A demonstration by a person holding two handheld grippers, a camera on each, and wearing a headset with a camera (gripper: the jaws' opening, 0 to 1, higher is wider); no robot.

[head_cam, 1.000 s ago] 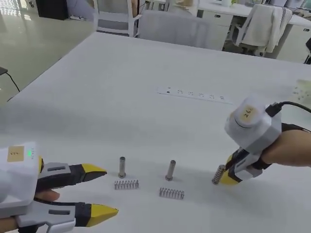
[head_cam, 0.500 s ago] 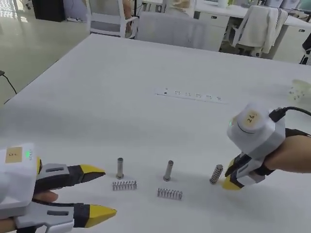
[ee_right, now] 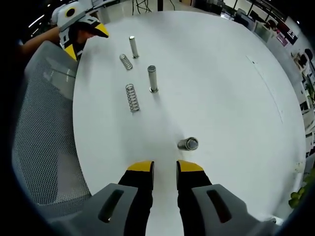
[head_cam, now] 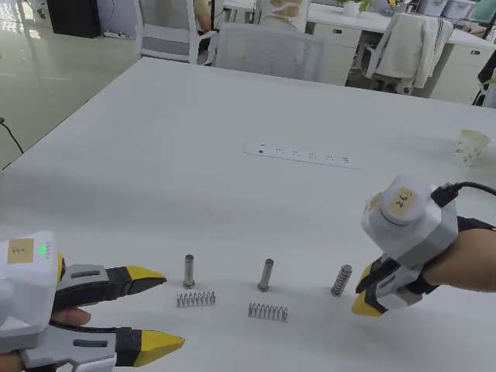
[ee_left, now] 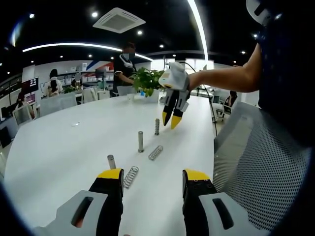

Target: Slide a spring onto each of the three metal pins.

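Three metal pins stand in a row near the table's front edge: the left pin (head_cam: 188, 271), the middle pin (head_cam: 266, 275) and the right pin (head_cam: 342, 280), which wears a spring along its length. Two loose springs lie flat, one (head_cam: 195, 298) in front of the left pin, the other (head_cam: 268, 311) in front of the middle pin. My right gripper (head_cam: 364, 304) hovers just right of the sprung pin (ee_right: 188, 143), jaws a little apart and holding nothing. My left gripper (head_cam: 159, 308) is wide open, left of the left pin (ee_left: 111, 161) and empty.
A white power strip (head_cam: 302, 155) lies across the middle of the white table (head_cam: 155, 155). A paper cup (head_cam: 470, 146) stands at the far right. Office chairs (head_cam: 267, 48) line the far edge. A mesh chair (ee_right: 44, 128) sits close behind the front edge.
My right gripper has drawn back from the sprung right pin, leaving the spring on it. The left gripper has stayed put. The head camera has tilted slightly.
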